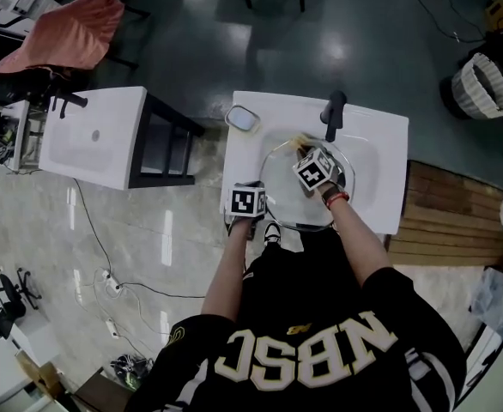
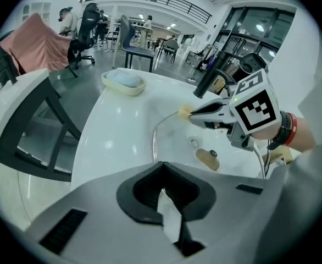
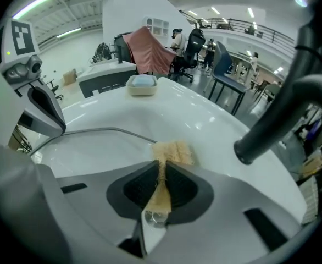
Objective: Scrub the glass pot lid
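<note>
Right gripper (image 3: 162, 172) has its jaws pinched narrow on a tan fibrous scrub pad (image 3: 172, 152), whose long axis runs straight out along the jaws, its frayed end poking forward. The pad sits at the far edge of the glass pot lid (image 1: 294, 202), which lies in the basin of the white sink (image 1: 380, 144), just near of the black faucet (image 1: 333, 114). From the pad, most of the glass stretches toward the near side and somewhat left, so the coming strokes would likely have to pull back toward the person. The lid is round and shows no long axis of its own. The left gripper (image 2: 162, 175) is at the lid's near-left rim, its jaws almost together on a thin pale edge that I take for that rim, so it seems to steady the lid while the right one does the scrubbing. A soap dish (image 1: 243, 118) rests on the far-left corner of the sink. The only writing is large letters on the person's dark shirt, seen upside down, seemingly "NBSC". The gripper cubes carry only black-and-white square markers.
</note>
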